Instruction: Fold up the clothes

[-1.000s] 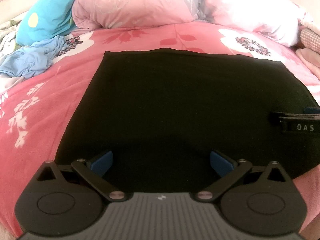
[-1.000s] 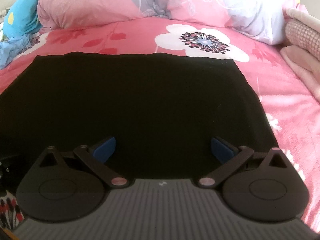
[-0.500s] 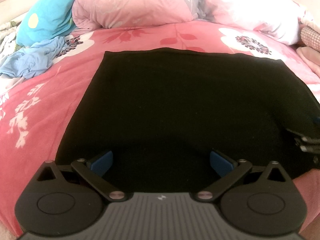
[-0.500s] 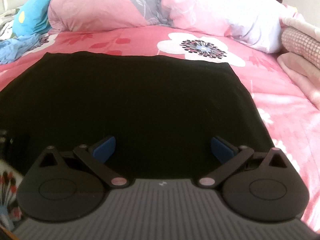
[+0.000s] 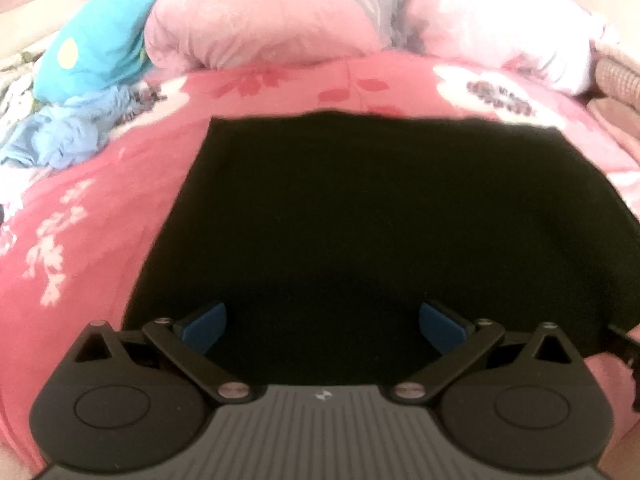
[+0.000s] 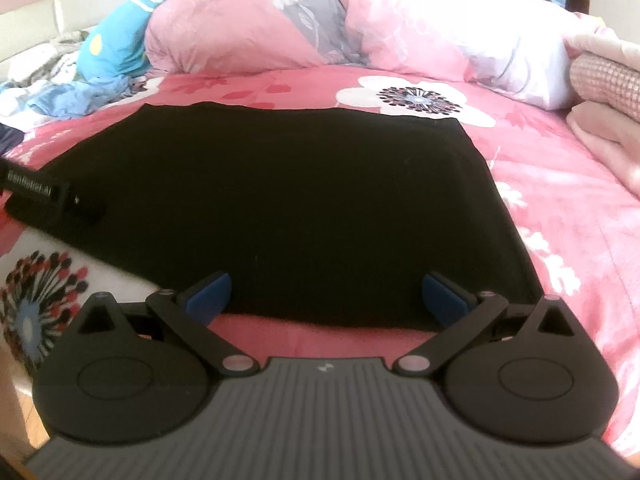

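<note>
- One black garment lies flat on the pink flowered bedspread, its near hem just ahead of both tools.
- Left gripper: jaws wide apart, empty, over the cloth.
- Right gripper: jaws wide apart, empty, at the near hem.
- Step, as judged: between folds; next move calls for pinching the near hem at two points.
- Writing: white lettering on the left gripper's side, blurred, unreadable.
- Beyond: pink quilt, blue clothes.

Black garment near edge hidden behind claw.
</note>
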